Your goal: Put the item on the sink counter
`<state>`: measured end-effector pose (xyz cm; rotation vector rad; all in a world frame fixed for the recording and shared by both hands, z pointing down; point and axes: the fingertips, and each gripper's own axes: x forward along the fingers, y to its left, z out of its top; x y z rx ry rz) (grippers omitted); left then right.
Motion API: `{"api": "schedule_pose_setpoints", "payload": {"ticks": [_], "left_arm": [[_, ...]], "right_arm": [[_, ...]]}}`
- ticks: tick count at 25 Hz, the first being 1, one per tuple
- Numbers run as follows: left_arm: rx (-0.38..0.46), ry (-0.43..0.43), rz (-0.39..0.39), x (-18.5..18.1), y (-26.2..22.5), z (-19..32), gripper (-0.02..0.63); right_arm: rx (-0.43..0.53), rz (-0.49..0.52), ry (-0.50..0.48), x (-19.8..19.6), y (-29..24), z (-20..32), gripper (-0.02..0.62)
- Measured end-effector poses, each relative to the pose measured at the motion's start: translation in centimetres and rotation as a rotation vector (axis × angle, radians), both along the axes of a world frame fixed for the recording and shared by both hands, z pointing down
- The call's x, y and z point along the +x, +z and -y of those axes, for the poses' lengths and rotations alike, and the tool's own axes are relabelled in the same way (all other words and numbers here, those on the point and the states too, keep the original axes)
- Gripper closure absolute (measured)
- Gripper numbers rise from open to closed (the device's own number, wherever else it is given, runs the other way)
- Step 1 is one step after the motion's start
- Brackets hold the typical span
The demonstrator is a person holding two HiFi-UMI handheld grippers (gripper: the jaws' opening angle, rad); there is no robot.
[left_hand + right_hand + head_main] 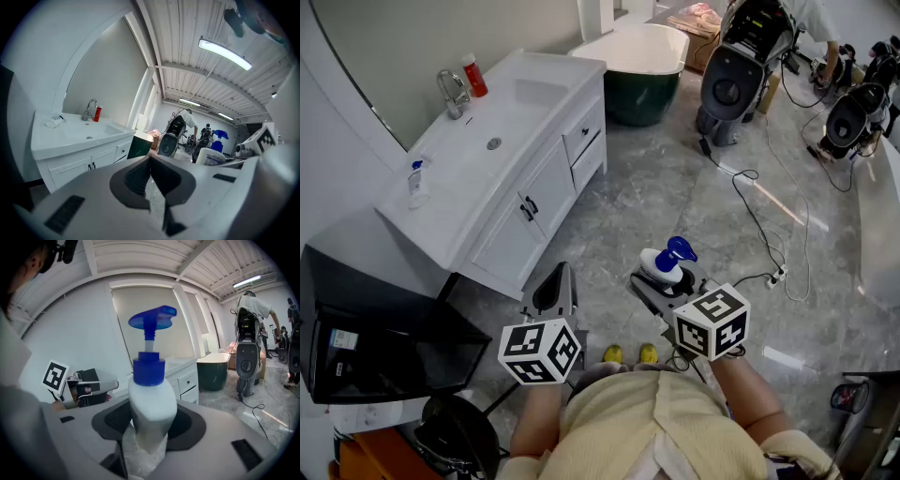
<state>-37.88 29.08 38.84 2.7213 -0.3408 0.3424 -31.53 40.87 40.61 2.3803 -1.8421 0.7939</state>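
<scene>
With the right gripper [149,426] clamped on the upright bottle [152,392] and the left gripper [150,164] closed empty, carry it far left and set it flat on the bare table [478,183].

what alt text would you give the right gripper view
The right gripper clamps a white pump bottle with a blue pump head, held upright. Behind it stand a white sink cabinet and a dark green bathtub.

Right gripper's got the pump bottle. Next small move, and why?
Probably carry the right gripper forward-left toward the sink counter: its jaws clamp the pump bottle upright, but it hangs over the floor, apart from the countertop.
</scene>
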Motion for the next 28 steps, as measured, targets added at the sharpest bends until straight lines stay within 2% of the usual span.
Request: {"api": "schedule_pose_setpoints", "payload": {"ticks": [15, 28], "left_arm": [[0.003, 0.031, 0.017, -1.5, 0.7, 2.4, 0.568], [-0.002, 0.004, 0.029, -3.6, 1.5, 7.3, 0.568]], "right_arm": [[-0.012, 0.041, 0.011, -1.0, 1.2, 3.0, 0.374], [-0.033, 0.056, 0.022, -1.6, 1.5, 7.2, 0.374]]}}
